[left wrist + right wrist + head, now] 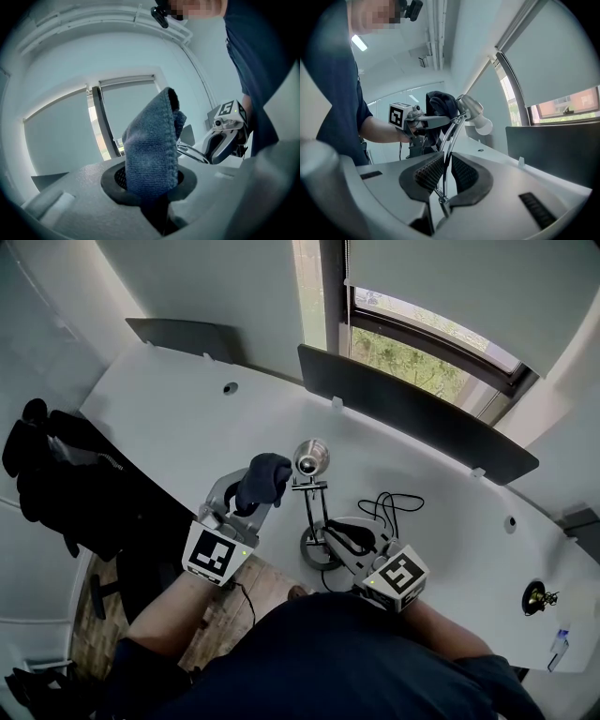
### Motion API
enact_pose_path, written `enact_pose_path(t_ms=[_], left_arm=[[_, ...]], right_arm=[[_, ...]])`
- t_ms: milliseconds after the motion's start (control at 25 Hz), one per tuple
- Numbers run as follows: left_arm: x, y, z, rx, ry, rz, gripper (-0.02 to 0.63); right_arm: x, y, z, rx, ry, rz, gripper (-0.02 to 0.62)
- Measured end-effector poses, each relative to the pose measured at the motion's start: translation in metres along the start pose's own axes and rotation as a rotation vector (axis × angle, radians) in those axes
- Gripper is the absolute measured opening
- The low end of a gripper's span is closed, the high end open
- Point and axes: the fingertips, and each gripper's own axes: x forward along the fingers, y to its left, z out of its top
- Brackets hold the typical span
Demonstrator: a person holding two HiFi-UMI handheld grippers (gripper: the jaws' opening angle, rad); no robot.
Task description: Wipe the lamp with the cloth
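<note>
Fingers (117,178) of left gripper (255,501) pinched tight on a dark blue cloth (152,140), bunched and standing upright, above the near edge of the white table (178,418) and just beside the chrome head of the desk lamp (310,458). Further right, right gripper (444,174), fingers (427,171) clamped on the lamp's thin metal arm, low down near the round base. Black cable (394,504) looped on the table behind.

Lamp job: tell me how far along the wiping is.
Done: the left gripper is shut on the dark blue knitted cloth, and the right gripper clamps the thin arm of the chrome desk lamp. In hand: the cloth is raised beside the lamp's silver head; contact is unclear. Left: the wiping itself.
</note>
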Motion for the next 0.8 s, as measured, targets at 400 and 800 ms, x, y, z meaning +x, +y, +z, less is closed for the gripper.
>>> enact_pose_path(t_ms=[400,800], left_arm=[[0.026,0.0,-0.013,0.087,0.05,-0.068,0.08],[0.042,0.007,-0.022,0.148,0.124,-0.107,0.08]], right_arm=[[0.001,0.001,-0.001,0.005,-0.006,0.014,0.051],[0.004,0.001,-0.001,0.016,-0.009,0.015,0.051]])
